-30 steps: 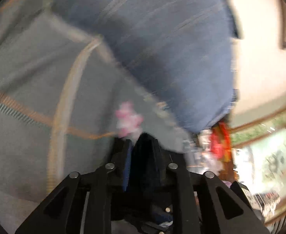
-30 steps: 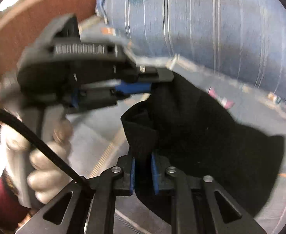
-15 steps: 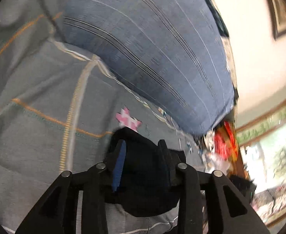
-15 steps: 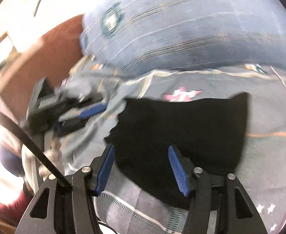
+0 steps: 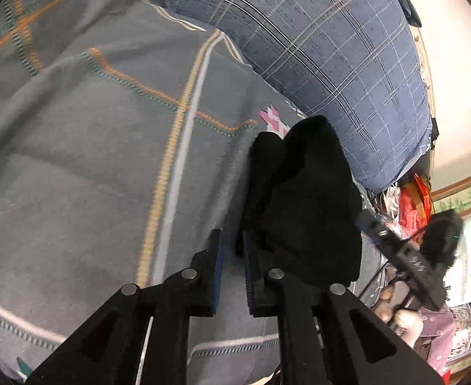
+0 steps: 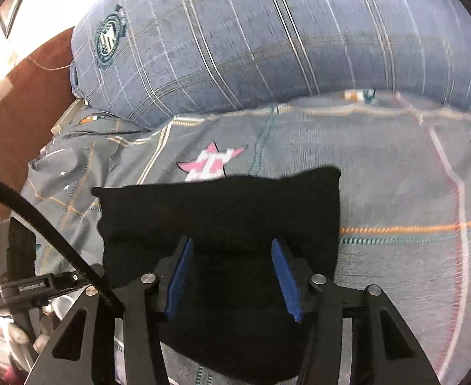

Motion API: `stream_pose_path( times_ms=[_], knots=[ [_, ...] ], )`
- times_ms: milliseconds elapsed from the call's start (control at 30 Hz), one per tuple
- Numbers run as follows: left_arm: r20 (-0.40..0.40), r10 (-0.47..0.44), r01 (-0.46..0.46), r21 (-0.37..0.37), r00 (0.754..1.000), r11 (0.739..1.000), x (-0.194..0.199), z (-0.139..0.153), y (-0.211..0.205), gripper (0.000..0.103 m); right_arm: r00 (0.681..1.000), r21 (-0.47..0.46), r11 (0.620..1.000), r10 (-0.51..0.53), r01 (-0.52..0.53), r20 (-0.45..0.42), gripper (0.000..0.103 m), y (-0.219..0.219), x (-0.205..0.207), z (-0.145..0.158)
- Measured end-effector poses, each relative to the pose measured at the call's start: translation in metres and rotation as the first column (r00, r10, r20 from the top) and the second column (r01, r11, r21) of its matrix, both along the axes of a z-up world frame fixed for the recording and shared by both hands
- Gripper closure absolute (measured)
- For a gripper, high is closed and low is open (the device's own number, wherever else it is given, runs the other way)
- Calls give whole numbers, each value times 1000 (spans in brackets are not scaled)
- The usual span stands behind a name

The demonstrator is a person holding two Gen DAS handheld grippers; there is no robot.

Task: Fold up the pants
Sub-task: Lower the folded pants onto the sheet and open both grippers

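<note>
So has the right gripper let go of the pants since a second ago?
Yes. The right gripper is now open above the folded black pants, which lie flat below the pink star.
</note>
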State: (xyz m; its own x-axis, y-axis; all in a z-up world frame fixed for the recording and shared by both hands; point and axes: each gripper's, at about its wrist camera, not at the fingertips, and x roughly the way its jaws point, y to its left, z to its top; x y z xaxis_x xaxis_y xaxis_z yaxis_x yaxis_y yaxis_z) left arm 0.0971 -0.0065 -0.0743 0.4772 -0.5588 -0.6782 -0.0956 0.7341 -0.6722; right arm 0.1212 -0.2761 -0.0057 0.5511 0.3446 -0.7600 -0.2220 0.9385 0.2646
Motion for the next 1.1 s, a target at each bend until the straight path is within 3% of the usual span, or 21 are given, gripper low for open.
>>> stream_pose_path(
  times_ms=[100, 167, 200, 267, 300, 467, 533, 667, 733, 800, 867, 900, 1033, 1100],
  knots=[
    [40, 14, -13, -14, 999, 1000, -12, 10, 6, 91, 995, 16, 998, 53, -55, 85, 47, 18, -14, 25],
    [64, 16, -15, -15, 998, 1000, -18, 14, 5, 83, 988, 48, 989, 133, -137, 79, 48, 36, -13, 35],
    [72, 13, -12, -12, 997, 1000, -21, 15, 5, 81, 982, 75, 980, 179, -183, 61, 49, 47, -10, 36],
    [87, -2, 1, 8, 996, 1000, -25, 19, -1, 81, 970, 125, 962, 243, -242, 10, 66, 70, 1, 33],
    [95, -8, 6, 22, 995, 1000, -27, 21, -3, 81, 961, 143, 953, 274, -267, -33, 69, 85, 11, 28],
    [118, -10, 5, 43, 993, 999, -39, 28, -4, 79, 948, 80, 966, 257, -247, -186, 70, 134, 66, -14],
    [118, -11, 6, 42, 993, 999, -44, 27, -1, 77, 942, 135, 971, 228, -199, -247, 69, 137, 86, -32],
    [122, -7, 3, 36, 993, 999, -47, 26, 2, 74, 916, 357, 932, 193, -59, -353, 68, 115, 101, -54],
    [126, -6, 3, 28, 992, 1000, -48, 26, 6, 71, 916, 384, 921, 212, -71, -341, 68, 110, 98, -44],
    [132, -4, 1, 19, 991, 1000, -45, 28, 5, 60, 946, 429, 900, 205, -81, -252, 65, 92, 85, -16],
    [149, -9, 8, 11, 989, 1000, -43, 32, 6, 56, 972, 431, 898, 175, -92, -158, 48, 65, 67, 13],
    [155, -13, 11, 11, 988, 1000, -41, 34, 5, 56, 983, 413, 907, 142, -83, -114, 45, 46, 55, 27],
    [158, -18, 16, 15, 987, 1000, -29, 39, -1, 55, 999, 379, 925, 22, -2, -48, 43, -24, 24, 50],
    [173, -37, 46, -45, 984, 998, -25, 41, -4, 55, 998, 389, 919, -43, 60, -52, 42, -60, 11, 50]
  ],
)
